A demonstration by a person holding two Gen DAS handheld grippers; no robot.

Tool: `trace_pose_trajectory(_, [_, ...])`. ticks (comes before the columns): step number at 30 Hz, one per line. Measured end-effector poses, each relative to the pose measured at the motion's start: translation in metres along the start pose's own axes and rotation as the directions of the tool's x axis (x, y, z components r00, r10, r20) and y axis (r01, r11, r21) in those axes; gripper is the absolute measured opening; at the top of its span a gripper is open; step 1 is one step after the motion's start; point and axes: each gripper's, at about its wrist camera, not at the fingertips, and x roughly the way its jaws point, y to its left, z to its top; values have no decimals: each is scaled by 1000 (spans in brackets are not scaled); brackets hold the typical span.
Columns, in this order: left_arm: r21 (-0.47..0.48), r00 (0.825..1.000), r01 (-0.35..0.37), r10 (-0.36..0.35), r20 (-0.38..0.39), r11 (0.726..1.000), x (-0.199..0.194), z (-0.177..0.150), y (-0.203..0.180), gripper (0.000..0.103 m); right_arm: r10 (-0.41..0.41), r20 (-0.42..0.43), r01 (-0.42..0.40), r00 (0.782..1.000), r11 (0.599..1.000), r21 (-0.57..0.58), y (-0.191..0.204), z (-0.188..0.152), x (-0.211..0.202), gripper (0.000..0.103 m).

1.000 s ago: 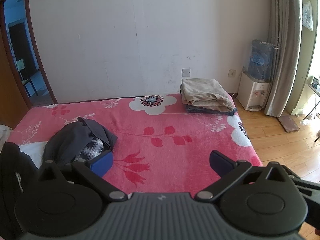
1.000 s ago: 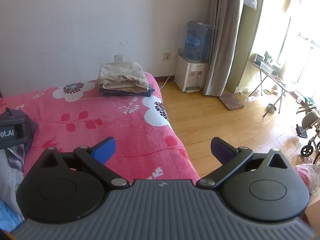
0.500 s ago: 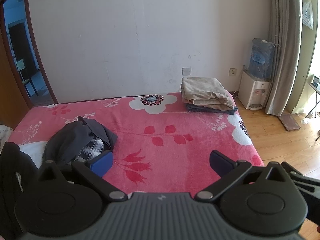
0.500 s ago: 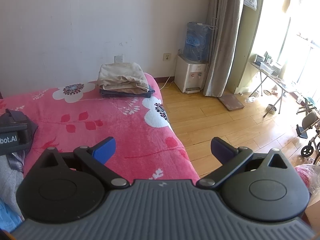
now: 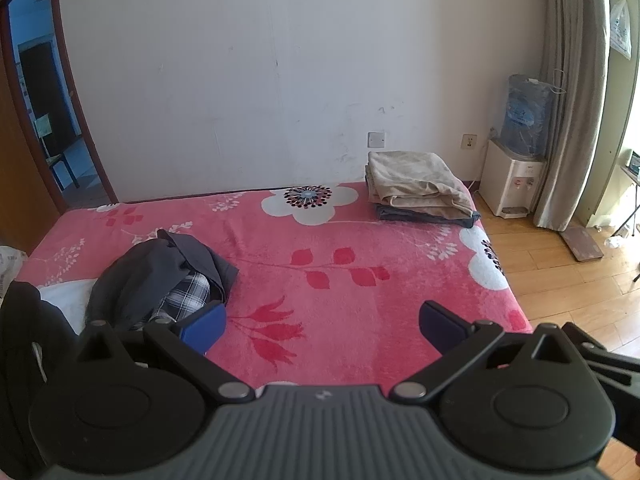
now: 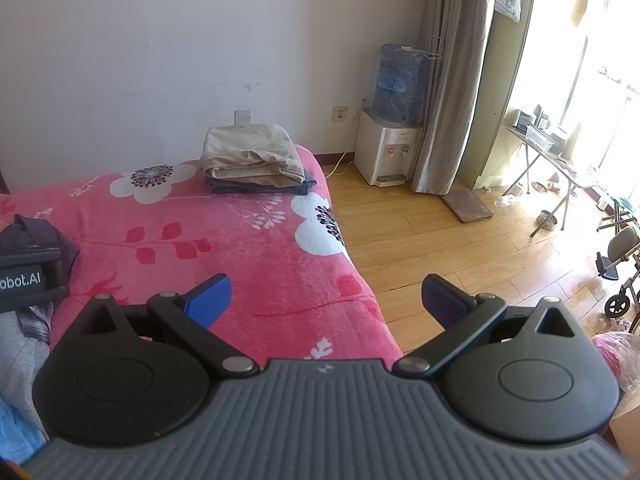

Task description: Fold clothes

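A crumpled pile of dark grey clothes [image 5: 160,272] with a plaid garment [image 5: 184,298] tucked in it lies on the left of the pink flowered bed [image 5: 320,264]. At the far right corner sits a stack of folded clothes [image 5: 416,186], beige on top of dark blue, also seen as the folded stack [image 6: 256,158] in the right wrist view. My left gripper [image 5: 322,324] hovers open above the bed's near edge, just right of the pile. My right gripper [image 6: 326,298] is open over the bed's right edge, holding nothing. The other gripper's body [image 6: 28,280] shows at its left.
A white water dispenser [image 6: 390,152] with a blue bottle stands by the wall, beside a grey curtain [image 6: 452,80]. Wooden floor [image 6: 460,248] lies right of the bed, with a folding table [image 6: 548,152] and a wheeled chair [image 6: 620,268]. A doorway [image 5: 44,112] opens at left.
Both views shift only slightly; the left gripper has drifted a little leftward and lower in the right wrist view. Both grippers stay open.
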Motion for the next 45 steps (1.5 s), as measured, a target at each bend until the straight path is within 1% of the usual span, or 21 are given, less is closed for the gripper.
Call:
trace_pose_trajectory(26, [10,1000,-6,6,6,1000,-2,3,0,103,4,10,-4,1000,1000,-11,2,2,-4,102])
trace_pose_trajectory(45, [10,1000,-3,3,2,1000,-1,1,-3,103,5,1,-5,1000,1000,-7,3,1,-2,102])
